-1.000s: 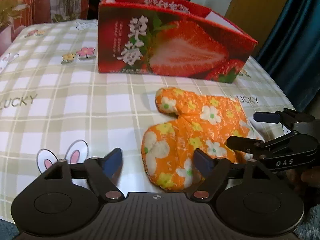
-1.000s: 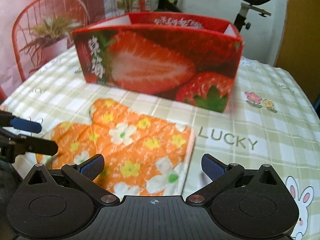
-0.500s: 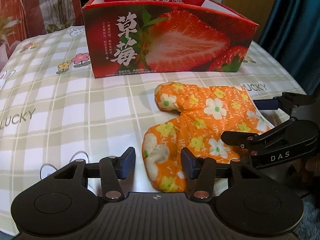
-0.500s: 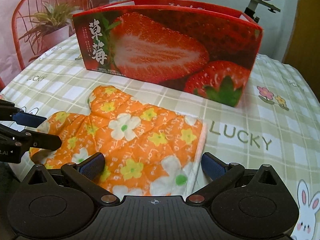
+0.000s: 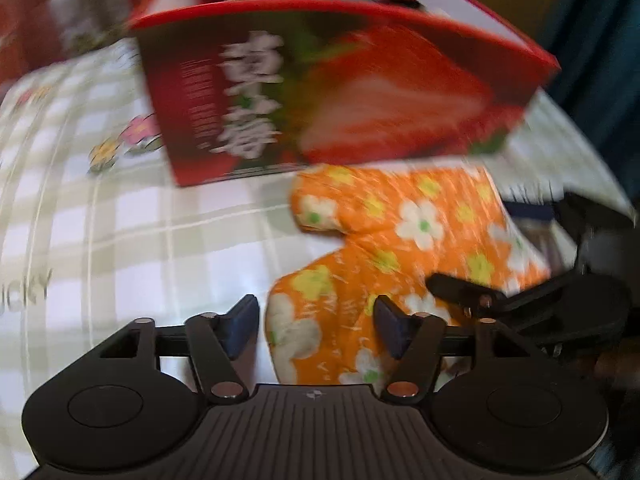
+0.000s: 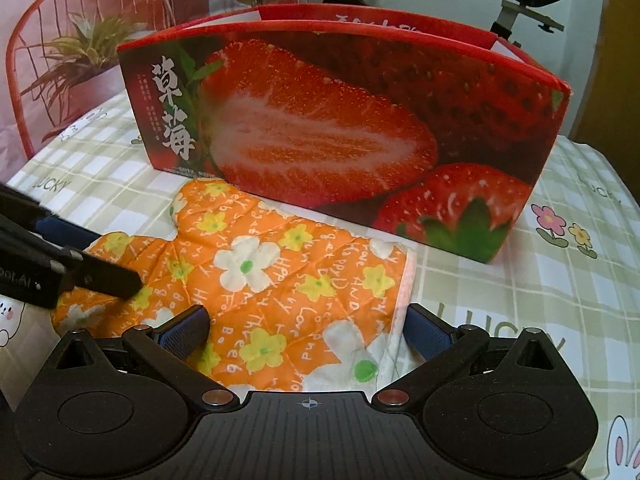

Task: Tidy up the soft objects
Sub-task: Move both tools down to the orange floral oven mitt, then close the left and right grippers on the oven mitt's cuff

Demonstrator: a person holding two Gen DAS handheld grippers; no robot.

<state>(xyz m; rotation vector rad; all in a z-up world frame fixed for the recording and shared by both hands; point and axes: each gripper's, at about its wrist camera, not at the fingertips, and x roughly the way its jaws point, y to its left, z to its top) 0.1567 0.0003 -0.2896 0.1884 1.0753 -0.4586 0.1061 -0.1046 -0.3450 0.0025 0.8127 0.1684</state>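
you are lining both tools up on the orange oven mitt (image 6: pixel 280 280), which is lying flat on the checked tablecloth (image 6: pixel 520 292) just in front of the strawberry box (image 6: pixel 340 128), its thumb end nearly touching the box wall.

your left gripper (image 5: pixel 316 326) is sitting released, and its jaws have just been opening; the fingertip end of the mitt (image 5: pixel 304 320) is lying between them, but the pads are not pressing it. your right gripper (image 6: pixel 306 326) is also standing wide, straddling the cuff end with the white edge just inside the right pad; nothing is being gripped yet.

to do this step well, you are probably wanting both tools low enough that each lower pad is sliding under the quilted edge rather than only skimming the top. the left view is blurring badly, so slow that hand before closing. keep the left tool's fingers (image 6: pixel 100 276) clear of the right tool, as they are already reaching over the same mitt. the fabric looks thick and floppy, so it will likely be sagging between two grips; take a generous bite at each end.
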